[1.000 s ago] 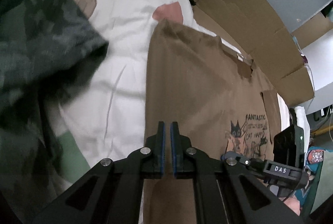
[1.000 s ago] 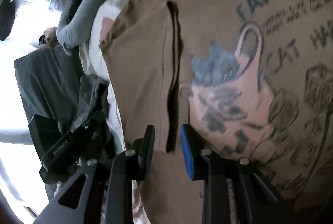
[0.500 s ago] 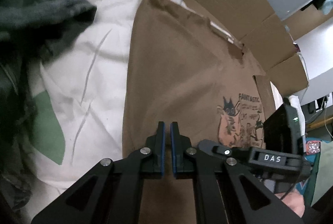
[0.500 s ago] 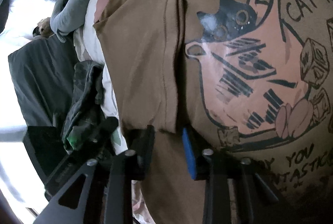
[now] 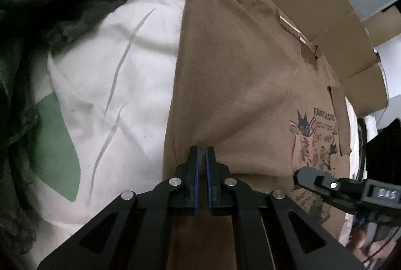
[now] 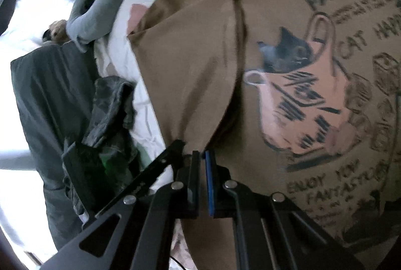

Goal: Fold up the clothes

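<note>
White bedding [image 5: 140,49] is spread under everything. Nearest, both tools, left tool [image 5: 201,154] and right tool [image 6: 202,157], are pinched together on the brown shirt [image 5: 238,84], likely so its edge can be lifted and folded. Cardboard [image 5: 325,19] is seen farther back.

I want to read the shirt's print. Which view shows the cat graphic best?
The right wrist view: the cat graphic fills much of the frame, its lettering legible though blurred. The left wrist view shows it small, near the edge.
</note>
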{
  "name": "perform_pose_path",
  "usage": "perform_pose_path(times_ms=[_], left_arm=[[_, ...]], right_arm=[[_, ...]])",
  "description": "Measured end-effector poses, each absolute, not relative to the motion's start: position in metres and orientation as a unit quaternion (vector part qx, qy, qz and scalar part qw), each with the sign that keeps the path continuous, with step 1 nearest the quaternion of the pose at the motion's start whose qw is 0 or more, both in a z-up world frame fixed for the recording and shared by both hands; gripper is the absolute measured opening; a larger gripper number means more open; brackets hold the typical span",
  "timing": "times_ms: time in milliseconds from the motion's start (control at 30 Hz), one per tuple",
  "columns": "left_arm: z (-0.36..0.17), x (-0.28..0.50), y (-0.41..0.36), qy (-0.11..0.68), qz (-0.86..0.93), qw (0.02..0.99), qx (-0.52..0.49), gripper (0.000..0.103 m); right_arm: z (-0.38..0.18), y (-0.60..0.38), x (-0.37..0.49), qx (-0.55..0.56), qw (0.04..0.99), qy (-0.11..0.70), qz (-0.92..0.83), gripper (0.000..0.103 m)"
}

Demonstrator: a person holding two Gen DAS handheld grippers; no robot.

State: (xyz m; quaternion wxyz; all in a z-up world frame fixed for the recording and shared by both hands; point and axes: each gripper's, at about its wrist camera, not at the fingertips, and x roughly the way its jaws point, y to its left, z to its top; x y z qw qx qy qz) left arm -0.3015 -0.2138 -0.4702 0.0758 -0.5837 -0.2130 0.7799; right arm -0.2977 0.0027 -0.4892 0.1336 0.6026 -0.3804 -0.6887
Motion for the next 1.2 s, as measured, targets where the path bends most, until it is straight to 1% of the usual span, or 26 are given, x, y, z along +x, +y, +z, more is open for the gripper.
perform_pose_path(times_ms=[67, 200, 467, 600, 733, 833, 967, 1000, 1067, 1133, 1167, 1200], left_arm=[[-0.466, -0.3, -0.214, -0.224, 0.78, 0.081, -0.579, 0.005], [-0.455, -0.301, -0.212, -0.227, 0.788, 0.097, -0.563, 0.005], [-0.456, -0.319, -0.206, -0.218, 0.799, 0.12, -0.547, 0.005], [-0.469, -0.329, -0.201, -0.226, 0.797, 0.138, -0.542, 0.005], [-0.486, -0.332, -0.201, -0.234, 0.791, 0.14, -0.548, 0.005], [-0.484, -0.33, -0.203, -0.238, 0.791, 0.141, -0.545, 0.005], [-0.468, -0.319, -0.204, -0.228, 0.802, 0.122, -0.539, 0.005], [-0.464, -0.315, -0.205, -0.225, 0.805, 0.118, -0.536, 0.005], [-0.456, -0.306, -0.207, -0.22, 0.81, 0.109, -0.532, 0.005], [-0.453, -0.299, -0.208, -0.218, 0.812, 0.101, -0.531, 0.005], [-0.451, -0.296, -0.208, -0.218, 0.813, 0.097, -0.531, 0.005], [-0.45, -0.292, -0.209, -0.217, 0.813, 0.091, -0.533, 0.005]], right_arm=[[-0.487, 0.007, -0.295, 0.602, 0.127, -0.36, -0.702, 0.006], [-0.489, 0.017, -0.295, 0.594, 0.125, -0.364, -0.706, 0.006], [-0.481, -0.003, -0.315, 0.575, 0.174, -0.347, -0.72, 0.007], [-0.49, -0.022, -0.325, 0.579, 0.204, -0.336, -0.714, 0.007], [-0.516, -0.03, -0.322, 0.606, 0.202, -0.318, -0.701, 0.008], [-0.527, -0.026, -0.315, 0.604, 0.2, -0.333, -0.696, 0.006], [-0.525, -0.024, -0.309, 0.605, 0.193, -0.343, -0.692, 0.007], [-0.523, -0.024, -0.308, 0.605, 0.192, -0.342, -0.693, 0.008], [-0.516, -0.023, -0.307, 0.601, 0.195, -0.339, -0.697, 0.014], [-0.511, -0.022, -0.305, 0.595, 0.2, -0.338, -0.701, 0.025], [-0.508, -0.022, -0.304, 0.59, 0.205, -0.336, -0.705, 0.029], [-0.506, -0.022, -0.303, 0.586, 0.207, -0.333, -0.709, 0.036]])
